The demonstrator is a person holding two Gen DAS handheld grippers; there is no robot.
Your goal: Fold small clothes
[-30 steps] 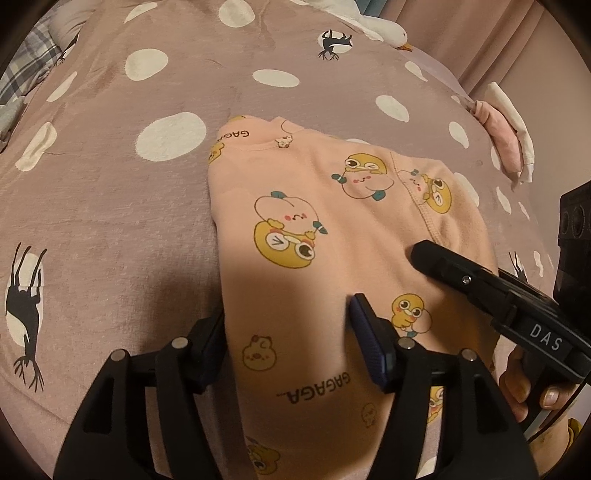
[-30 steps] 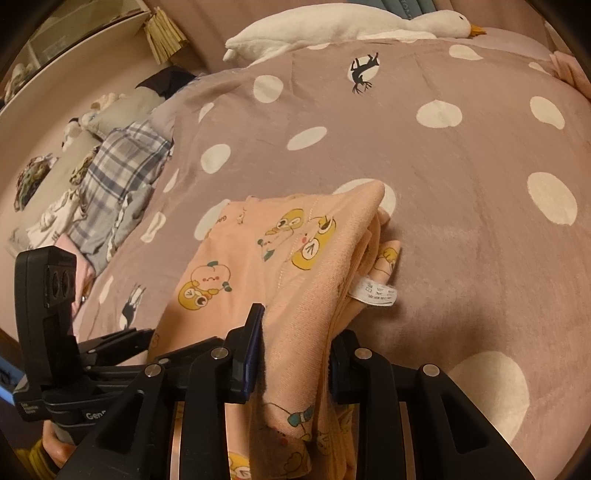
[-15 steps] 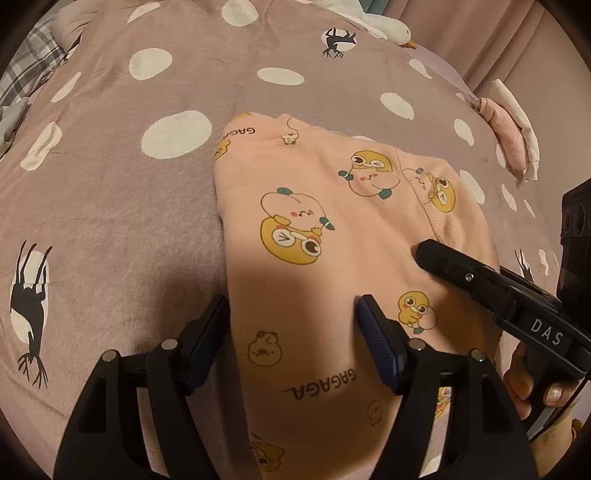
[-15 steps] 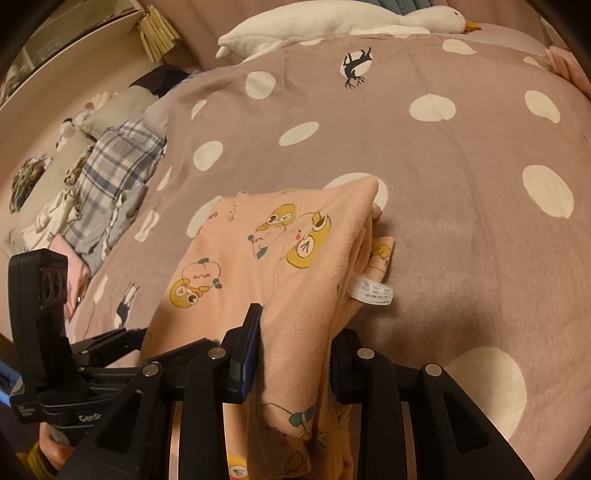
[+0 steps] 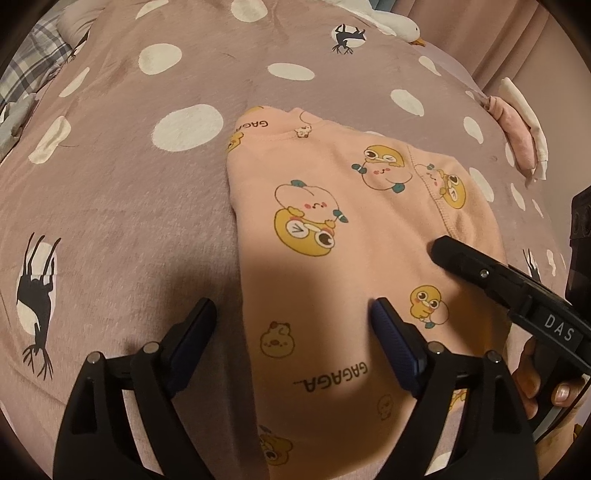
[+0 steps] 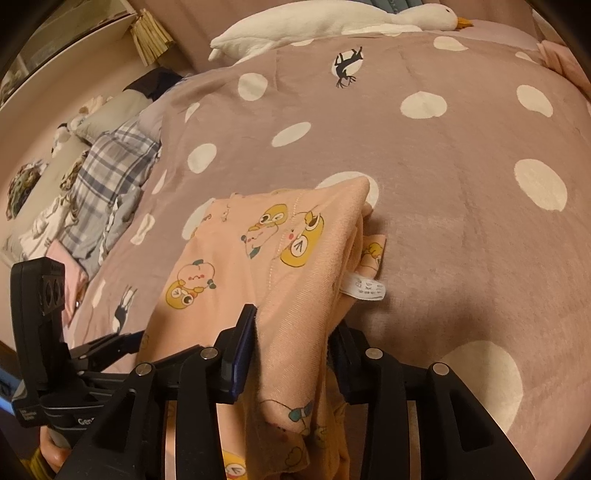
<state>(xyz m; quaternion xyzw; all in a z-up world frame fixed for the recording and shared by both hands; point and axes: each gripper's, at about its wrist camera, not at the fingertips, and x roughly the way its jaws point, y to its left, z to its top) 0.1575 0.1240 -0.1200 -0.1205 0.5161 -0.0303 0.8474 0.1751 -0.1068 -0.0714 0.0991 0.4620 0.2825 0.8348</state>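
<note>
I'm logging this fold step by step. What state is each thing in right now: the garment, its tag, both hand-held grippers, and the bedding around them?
Pink garment: folded, lying on the blanket, right edge lifted.
Care tag: sticking out from between the layers.
Left hand-held gripper: open, straddling the garment's left edge.
Right hand-held gripper: shut on the garment's edge.
Blanket: spread flat.
Goose plush: lying along the far edge.
Plaid cloth: crumpled.

Both wrist cameras sit low and close over the bedspread [image 5: 110,206], looking forward along their fingers; both views share the peach garment [image 5: 332,258] and the plush goose [image 6: 332,20]
</note>
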